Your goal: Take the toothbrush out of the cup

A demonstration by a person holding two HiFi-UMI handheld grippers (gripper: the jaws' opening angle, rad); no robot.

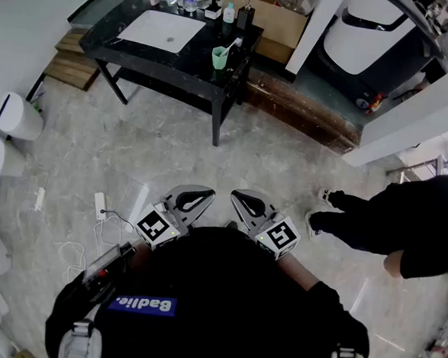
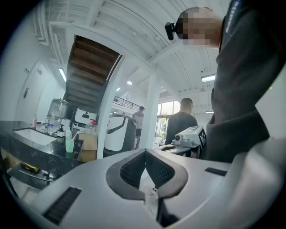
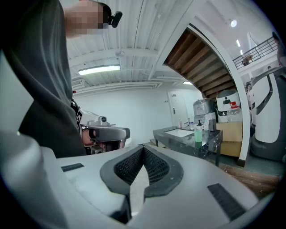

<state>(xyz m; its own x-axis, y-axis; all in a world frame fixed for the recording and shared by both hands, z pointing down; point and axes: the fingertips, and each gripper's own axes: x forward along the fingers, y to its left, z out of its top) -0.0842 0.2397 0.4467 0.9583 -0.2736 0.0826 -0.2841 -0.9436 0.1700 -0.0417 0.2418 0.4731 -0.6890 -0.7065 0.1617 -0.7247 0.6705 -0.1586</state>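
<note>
A green cup (image 1: 219,57) stands near the front right corner of a black washstand (image 1: 140,60) far ahead of me, with a white toothbrush (image 1: 232,44) leaning out of it. The cup (image 2: 69,144) shows small at the left of the left gripper view, and the cup (image 3: 198,134) sits on the stand in the right gripper view. Both grippers are held close to my chest, far from the cup. My left gripper (image 1: 204,193) is shut with nothing in it. My right gripper (image 1: 236,196) is shut and empty too.
The washstand carries a white basin (image 1: 161,30), bottles (image 1: 229,12) and a dark dispenser (image 1: 245,16). A cardboard box (image 1: 267,18) and a white machine (image 1: 370,35) stand behind it. Another person's legs (image 1: 374,223) stand at my right. A white power strip and cables (image 1: 99,208) lie on the marble floor at left.
</note>
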